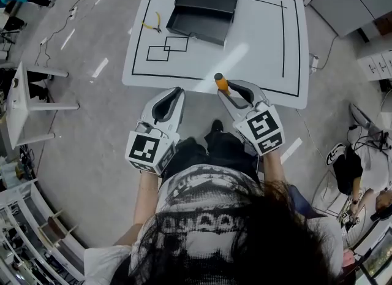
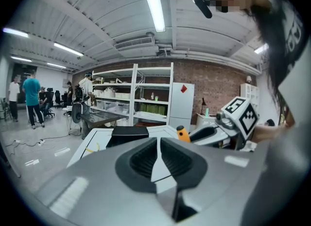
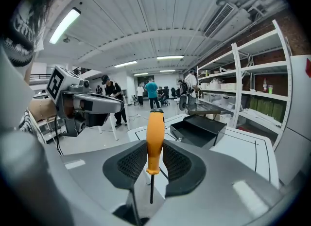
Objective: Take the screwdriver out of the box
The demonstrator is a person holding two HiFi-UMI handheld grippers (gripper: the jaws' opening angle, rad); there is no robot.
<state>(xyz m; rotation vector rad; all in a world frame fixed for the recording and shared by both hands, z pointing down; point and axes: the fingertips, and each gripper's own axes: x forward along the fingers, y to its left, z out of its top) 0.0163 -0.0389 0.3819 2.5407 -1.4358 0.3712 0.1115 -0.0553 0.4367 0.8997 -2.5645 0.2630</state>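
Right claw [image 3: 152, 164] grasps the screwdriver [image 3: 155, 132] upright by its handle, clear of the box [image 1: 202, 11] at 12 o'clock; left claw [image 2: 159, 159] is clenched, empty. A slack pinch could let it slip and fall.

Box [image 1: 204, 11] on table [image 1: 263, 63] — pliers [image 1: 153, 25] to its left

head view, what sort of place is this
Likely a shared lab or workshop: open shelving before a brick wall, a white table marked with black lines, and cables trailing over the floor.
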